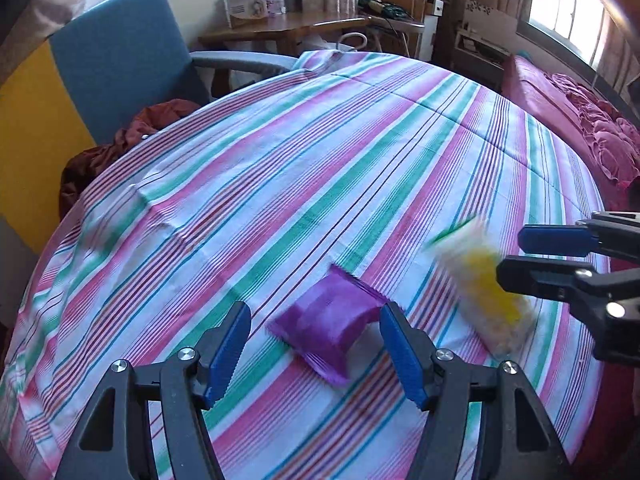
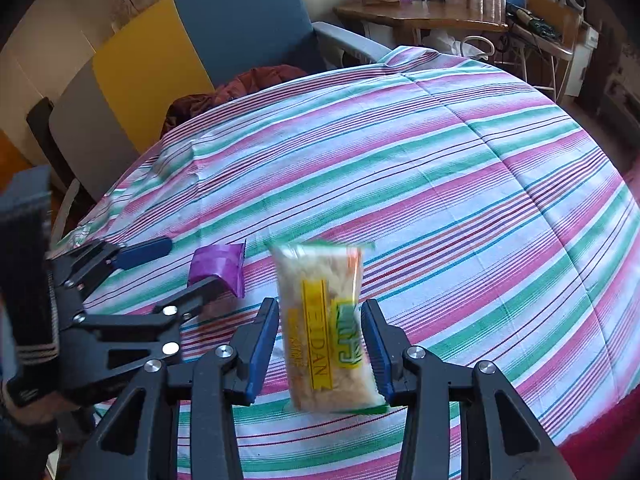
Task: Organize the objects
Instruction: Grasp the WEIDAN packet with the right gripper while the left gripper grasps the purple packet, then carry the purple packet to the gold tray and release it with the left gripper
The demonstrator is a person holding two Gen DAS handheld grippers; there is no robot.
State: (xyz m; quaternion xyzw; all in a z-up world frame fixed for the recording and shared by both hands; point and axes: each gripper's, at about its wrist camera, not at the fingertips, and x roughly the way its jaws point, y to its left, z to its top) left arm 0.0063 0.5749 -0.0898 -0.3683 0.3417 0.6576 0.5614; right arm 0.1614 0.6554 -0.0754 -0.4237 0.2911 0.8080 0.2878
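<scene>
Packets lie side by side on the striped cloth [image 1: 320,152] of the table: a purple packet [image 1: 328,330] between the spread, released fingers of the left claw [image 1: 314,350], and a clear snack packet [image 2: 328,328] between the right claw [image 2: 326,344] fingers, also released, untouched. Nothing blocks either. Beyond stand a blue chair [image 1: 120,60] and a wooden desk [image 2: 420,16].

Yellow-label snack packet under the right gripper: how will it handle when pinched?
The snack packet looks like a glossy film pouch, so probably slippery. Loose pieces inside suggest it's light and crushable. Lying flat on the striped cloth, it shouldn't roll.
</scene>
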